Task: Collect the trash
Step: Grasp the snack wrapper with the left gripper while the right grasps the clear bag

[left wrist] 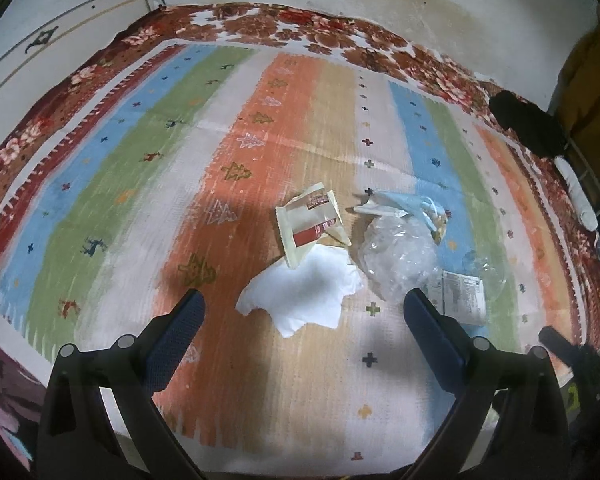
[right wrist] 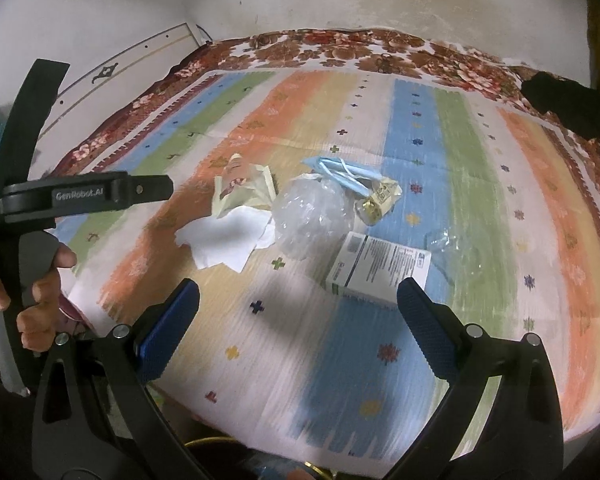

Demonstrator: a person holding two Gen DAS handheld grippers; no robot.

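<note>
Both grippers, left and right, are wide open and empty over the white crumpled tissue, crinkled clear plastic bag and small white cardboard box.

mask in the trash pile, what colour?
Light blue face mask, with white ear loops; clearest in the right wrist view, lying behind the crumpled clear plastic.

White crumpled tissue lies on striped woven rug; clear crumpled plastic bag at its 3 o'clock, touching; white printed cardboard box at bag's 4 o'clock.
</note>
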